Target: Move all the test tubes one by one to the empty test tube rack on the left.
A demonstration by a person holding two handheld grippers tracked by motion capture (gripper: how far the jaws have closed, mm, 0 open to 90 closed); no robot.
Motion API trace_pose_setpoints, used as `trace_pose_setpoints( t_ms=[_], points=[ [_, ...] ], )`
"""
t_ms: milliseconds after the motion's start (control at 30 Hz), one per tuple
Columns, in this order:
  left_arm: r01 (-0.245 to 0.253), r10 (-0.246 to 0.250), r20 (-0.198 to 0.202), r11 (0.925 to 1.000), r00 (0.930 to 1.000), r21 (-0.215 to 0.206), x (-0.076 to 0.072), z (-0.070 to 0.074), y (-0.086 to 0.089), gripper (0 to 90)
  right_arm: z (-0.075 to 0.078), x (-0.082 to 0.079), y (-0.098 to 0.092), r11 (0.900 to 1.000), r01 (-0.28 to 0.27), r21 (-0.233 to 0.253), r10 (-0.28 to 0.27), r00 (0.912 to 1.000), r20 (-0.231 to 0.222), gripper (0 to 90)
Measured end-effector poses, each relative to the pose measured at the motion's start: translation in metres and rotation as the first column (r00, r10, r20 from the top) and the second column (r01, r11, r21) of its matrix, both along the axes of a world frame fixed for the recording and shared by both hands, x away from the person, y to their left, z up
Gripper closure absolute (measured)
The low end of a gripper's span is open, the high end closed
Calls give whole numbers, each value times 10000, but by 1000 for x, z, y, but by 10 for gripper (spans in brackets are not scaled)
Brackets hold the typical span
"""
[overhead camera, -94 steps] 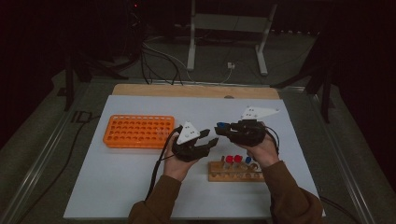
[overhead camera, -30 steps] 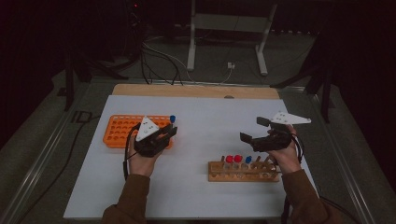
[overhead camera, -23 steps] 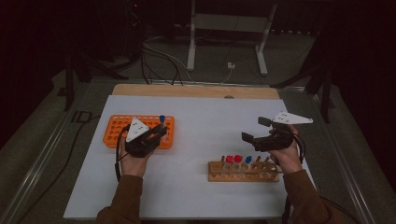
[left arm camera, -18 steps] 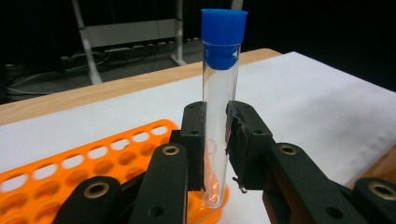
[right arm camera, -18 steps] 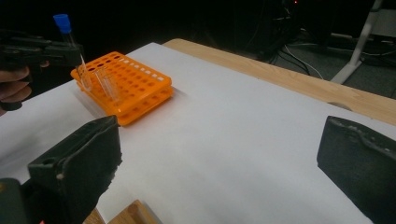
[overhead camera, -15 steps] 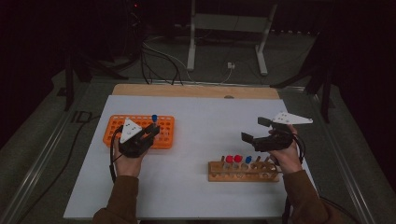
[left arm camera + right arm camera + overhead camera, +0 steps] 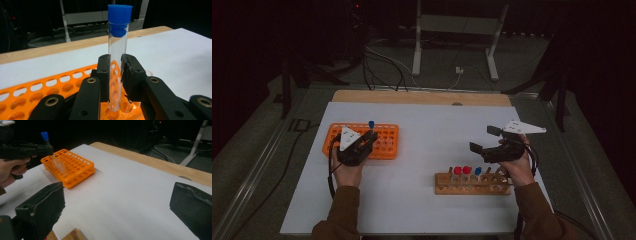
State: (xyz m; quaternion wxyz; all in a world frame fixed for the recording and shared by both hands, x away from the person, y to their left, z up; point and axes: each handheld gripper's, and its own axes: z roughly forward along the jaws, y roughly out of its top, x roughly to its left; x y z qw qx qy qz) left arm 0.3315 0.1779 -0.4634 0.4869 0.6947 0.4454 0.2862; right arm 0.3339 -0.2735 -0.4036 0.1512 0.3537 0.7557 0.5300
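A: Well, the left claw pinches the blue-capped tube upright over the orange rack, far left on the tabletop.
B: Risky: misaligned, its bottom strikes the rim and slips. The right claw gapes empty.

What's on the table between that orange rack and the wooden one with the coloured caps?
Nothing: in the high view, only bare white table lies between the orange rack and the wooden rack.

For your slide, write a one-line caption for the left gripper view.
Left gripper holds a blue-capped test tube upright over the orange rack.
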Motion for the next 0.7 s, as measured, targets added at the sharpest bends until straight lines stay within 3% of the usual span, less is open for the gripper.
trace_pose_setpoints(
  t_ms=[300, 467, 700],
  points=[
    [-35, 40, -524, 9999, 9986, 103, 2, -19, 0, 769, 0, 0, -2, 10000, 23, 20, -23, 10000, -7, 0],
    [56, 14, -1003, 9976, 9950, 695, 2, -30, -3, 770, -2, -1, -1, 10000, -31, 0, 31, 10000, -50, 0],
    [345, -176, -1262, 9905, 9918, 1333, 2, -35, -6, 776, -3, -2, -2, 10000, -65, -1, 65, 10000, -33, 0]
  ],
)
